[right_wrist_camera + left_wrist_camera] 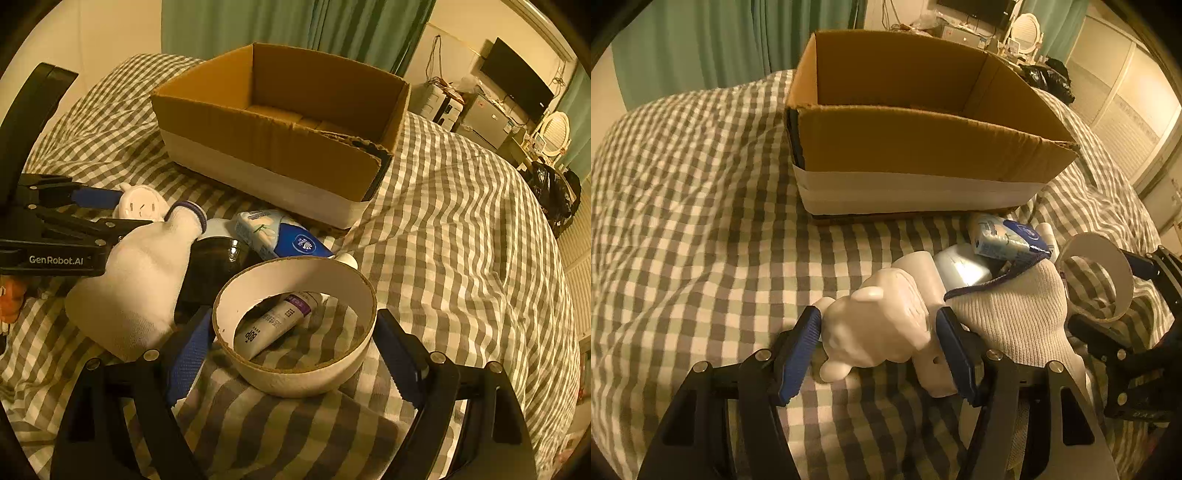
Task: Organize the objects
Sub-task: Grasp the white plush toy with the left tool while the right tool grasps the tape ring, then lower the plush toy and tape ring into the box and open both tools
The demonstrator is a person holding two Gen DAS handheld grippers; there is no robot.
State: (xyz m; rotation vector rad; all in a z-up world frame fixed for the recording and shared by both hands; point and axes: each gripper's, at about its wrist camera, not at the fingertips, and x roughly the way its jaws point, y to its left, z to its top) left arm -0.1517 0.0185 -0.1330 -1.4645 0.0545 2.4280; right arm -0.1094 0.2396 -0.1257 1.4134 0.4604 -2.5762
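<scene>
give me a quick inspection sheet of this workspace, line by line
surface: checked bedcover, rumpled.
job's things: open cardboard box; white toy figure; tape ring; tissue pack; tube seen through the ring; white glove.
clutter: dark glossy object beside the glove, unclear.
grippers: left tool flanks the toy figure, contact unclear; right tool open, fingers either side of the ring.
cables: wires hang on the far wall.
surroundings: green curtains, dark screen, oval mirror.
</scene>
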